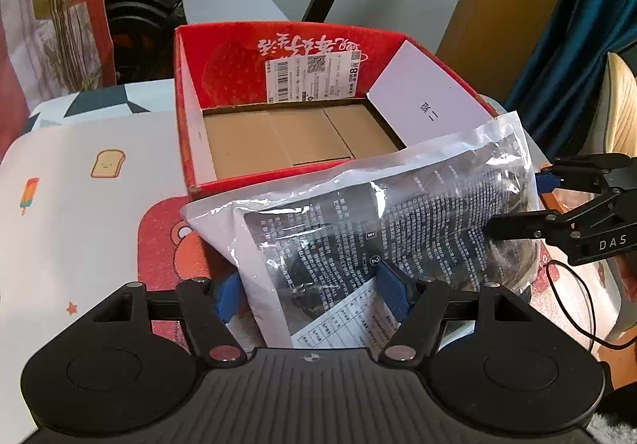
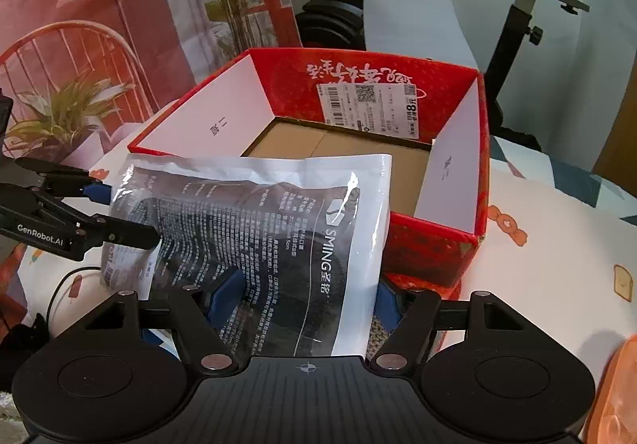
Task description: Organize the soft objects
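Lower middle of both views: the plastic packet (image 1: 382,229) lies between the blue pads of both grippers, its far edge leaning on the near rim of the red box (image 1: 278,45).
Packet place: in front of the box, not yet inside; only its upper corner hangs over the cardboard floor.
Left gripper (image 1: 314,294): jaws apart but closed in on the packet, one blue pad against each side of its lower end; I judge it is gripping.
Right gripper (image 2: 306,298): the same, jaws clamped on the other end of the packet, pads on both its sides.
Step in hand: probably to lift the packet over the rim and put it down in the box.
Risk one: the film is smooth and shiny, so the packet may slide out from the pads if one side grips weaker.
Risk two: the soft packet can sag in the middle and catch on the near rim, pushing the light box away.
Risk three: if the two hands pull apart, the film may stretch or tear.
Writing on packet: "SMING" with Chinese signs, and much small white text I cannot read.
Writing on grippers: "DAS" in left view, "GenRobot.AI" in right view.
Box label (image 2: 370,105): barcode, QR code, a big "8".
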Demonstrator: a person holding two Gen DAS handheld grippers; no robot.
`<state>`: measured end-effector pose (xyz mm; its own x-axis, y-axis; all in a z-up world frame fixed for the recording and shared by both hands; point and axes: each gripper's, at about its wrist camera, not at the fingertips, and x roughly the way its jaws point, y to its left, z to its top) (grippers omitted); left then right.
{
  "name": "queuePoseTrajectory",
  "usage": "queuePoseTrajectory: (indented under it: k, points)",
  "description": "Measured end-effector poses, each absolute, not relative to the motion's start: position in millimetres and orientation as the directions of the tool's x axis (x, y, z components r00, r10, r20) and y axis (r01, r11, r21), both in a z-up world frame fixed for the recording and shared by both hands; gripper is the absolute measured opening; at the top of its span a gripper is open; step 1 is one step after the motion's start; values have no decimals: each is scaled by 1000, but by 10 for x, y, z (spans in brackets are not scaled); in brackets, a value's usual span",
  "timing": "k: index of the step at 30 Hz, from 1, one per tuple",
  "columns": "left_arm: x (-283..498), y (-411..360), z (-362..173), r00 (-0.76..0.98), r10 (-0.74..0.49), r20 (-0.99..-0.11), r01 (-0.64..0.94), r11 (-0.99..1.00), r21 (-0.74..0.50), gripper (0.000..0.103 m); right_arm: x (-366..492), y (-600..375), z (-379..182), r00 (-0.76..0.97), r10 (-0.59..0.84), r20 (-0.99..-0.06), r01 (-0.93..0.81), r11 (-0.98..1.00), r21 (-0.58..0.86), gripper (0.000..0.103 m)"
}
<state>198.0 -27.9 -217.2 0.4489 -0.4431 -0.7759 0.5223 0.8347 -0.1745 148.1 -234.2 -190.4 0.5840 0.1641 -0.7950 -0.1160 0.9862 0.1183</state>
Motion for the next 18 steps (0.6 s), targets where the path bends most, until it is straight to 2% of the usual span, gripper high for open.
queuePoseTrajectory:
  k: [9, 13, 18]
  points:
    - [2042, -224, -2206, 427, -472, -771, 514, 828, -223, 70, 1513, -2317, -1910, 582, 167, -796, -140, 985, 105, 61]
    - [1989, -267, -2133, 447, -450, -773, 517, 835, -188, 68, 1495, -2270, -1848, 581, 167, -797, -156, 983, 93, 57]
    - [1916, -162, -1818, 515, -452, -728, 520, 840, -154, 57, 1430, -2222, -1609, 605, 180, -776, -211, 976, 62, 49]
